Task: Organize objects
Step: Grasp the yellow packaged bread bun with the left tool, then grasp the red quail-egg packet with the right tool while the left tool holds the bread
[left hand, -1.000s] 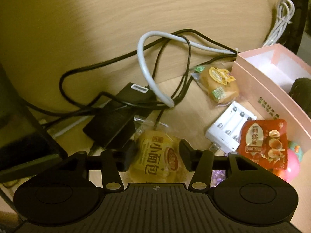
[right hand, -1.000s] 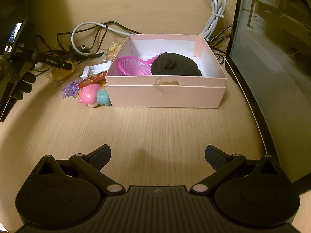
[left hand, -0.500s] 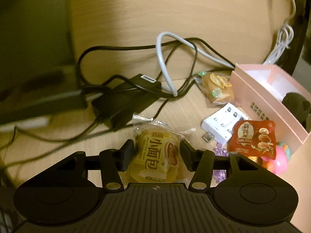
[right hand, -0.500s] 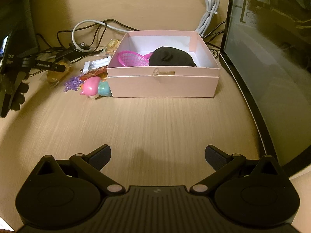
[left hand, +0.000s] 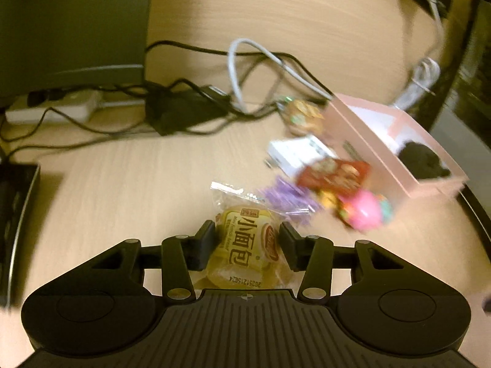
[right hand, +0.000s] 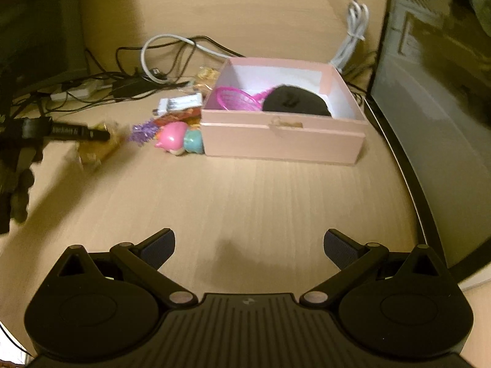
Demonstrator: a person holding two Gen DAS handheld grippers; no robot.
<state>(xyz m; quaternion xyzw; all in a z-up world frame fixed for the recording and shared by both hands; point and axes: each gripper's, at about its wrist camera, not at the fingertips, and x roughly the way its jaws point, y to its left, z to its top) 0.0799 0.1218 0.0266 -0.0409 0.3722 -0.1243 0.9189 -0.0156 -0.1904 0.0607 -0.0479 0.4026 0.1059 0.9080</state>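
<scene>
A yellow small-bread packet (left hand: 242, 254) sits between the pads of my left gripper (left hand: 247, 239), whose jaws are closing and pressing on it, above the wooden table (left hand: 138, 190). From the right wrist view, that packet (right hand: 95, 150) hangs at the far left under the left gripper's black fingers (right hand: 73, 131). The pink box (right hand: 282, 144) holds a black soft thing (right hand: 294, 102) and a pink basket (right hand: 236, 98). My right gripper (right hand: 249, 245) is open over bare table in front of the box, with nothing between its fingers.
Left of the pink box (left hand: 368, 141) lie a pink toy (left hand: 365, 208), a purple tinsel piece (left hand: 285, 197), a red snack packet (left hand: 334, 173), a white charger (left hand: 294, 153) and another bread packet (left hand: 303, 116). Cables and a black adapter (left hand: 184, 110) crowd the back. A dark screen (right hand: 429, 122) stands right.
My left gripper has carried the bread packet away from the cables and adapter, back over bare table, rolling as it went. The right gripper has drawn slightly back from the box.
</scene>
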